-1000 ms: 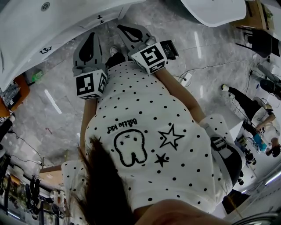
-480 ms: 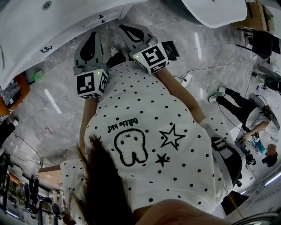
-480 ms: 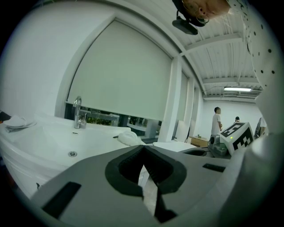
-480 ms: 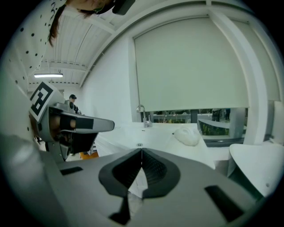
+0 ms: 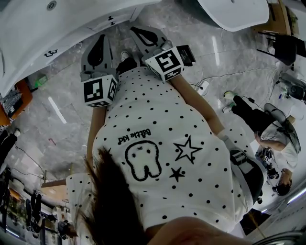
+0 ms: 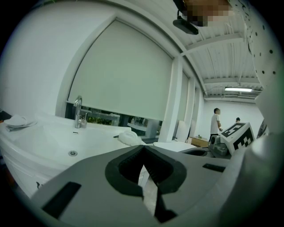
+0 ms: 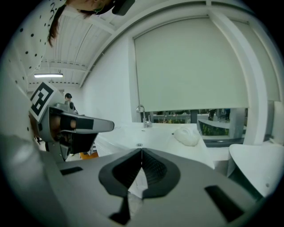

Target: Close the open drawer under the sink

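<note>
A white sink (image 5: 28,28) fills the head view's top left, with the white cabinet front (image 5: 103,21) and its small dark handles just below the rim. I cannot make out an open drawer in any view. Both grippers are held side by side in front of the person's dotted shirt, pointing at the sink. My left gripper (image 5: 99,38) (image 6: 143,148) is shut with nothing in it. My right gripper (image 5: 130,29) (image 7: 141,151) is shut and empty too. Past the jaws, both gripper views show the basin (image 6: 53,144) (image 7: 155,133), its chrome tap (image 6: 78,111) (image 7: 142,115) and a white cloth (image 6: 129,137) (image 7: 186,135).
A second white basin (image 5: 234,12) (image 7: 262,164) stands to the right. The floor is grey marble with a cable and socket (image 5: 203,87). Other people (image 5: 267,131) are at the right, and an orange box (image 5: 19,95) lies left of the sink.
Both grippers have stayed where they were, still shut. Only the people in the background at the right have walked and shifted.
</note>
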A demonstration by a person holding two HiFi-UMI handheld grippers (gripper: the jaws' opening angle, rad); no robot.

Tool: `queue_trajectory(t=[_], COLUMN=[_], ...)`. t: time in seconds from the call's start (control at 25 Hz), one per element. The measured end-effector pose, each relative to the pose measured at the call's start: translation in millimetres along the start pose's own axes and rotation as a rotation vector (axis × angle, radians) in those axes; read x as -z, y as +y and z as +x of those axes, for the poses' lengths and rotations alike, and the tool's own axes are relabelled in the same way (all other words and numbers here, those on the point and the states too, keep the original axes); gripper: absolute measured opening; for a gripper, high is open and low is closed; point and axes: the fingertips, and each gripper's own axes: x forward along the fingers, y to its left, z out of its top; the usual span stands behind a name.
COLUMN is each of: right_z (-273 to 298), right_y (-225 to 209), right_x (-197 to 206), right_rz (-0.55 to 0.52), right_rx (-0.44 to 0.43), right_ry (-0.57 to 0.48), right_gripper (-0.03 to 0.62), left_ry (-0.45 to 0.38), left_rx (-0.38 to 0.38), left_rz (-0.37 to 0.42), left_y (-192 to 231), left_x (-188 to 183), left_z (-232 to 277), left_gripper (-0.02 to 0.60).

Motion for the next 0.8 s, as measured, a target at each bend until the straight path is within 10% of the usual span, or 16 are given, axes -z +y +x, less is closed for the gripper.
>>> queue_trajectory(t=[0.8], right_z=[3.2], right_y=[-0.1], right_x=[-1.0], right_rz=[-0.001], right_rx=[-0.004], right_ry=[-0.004], right_gripper=[0.014], left_ry=[-0.006], left_rx=[-0.008], left_rz=[0.006], left_y=[3.3], left_x=[-0.9], left_z=[0.0], left_gripper=[0.005])
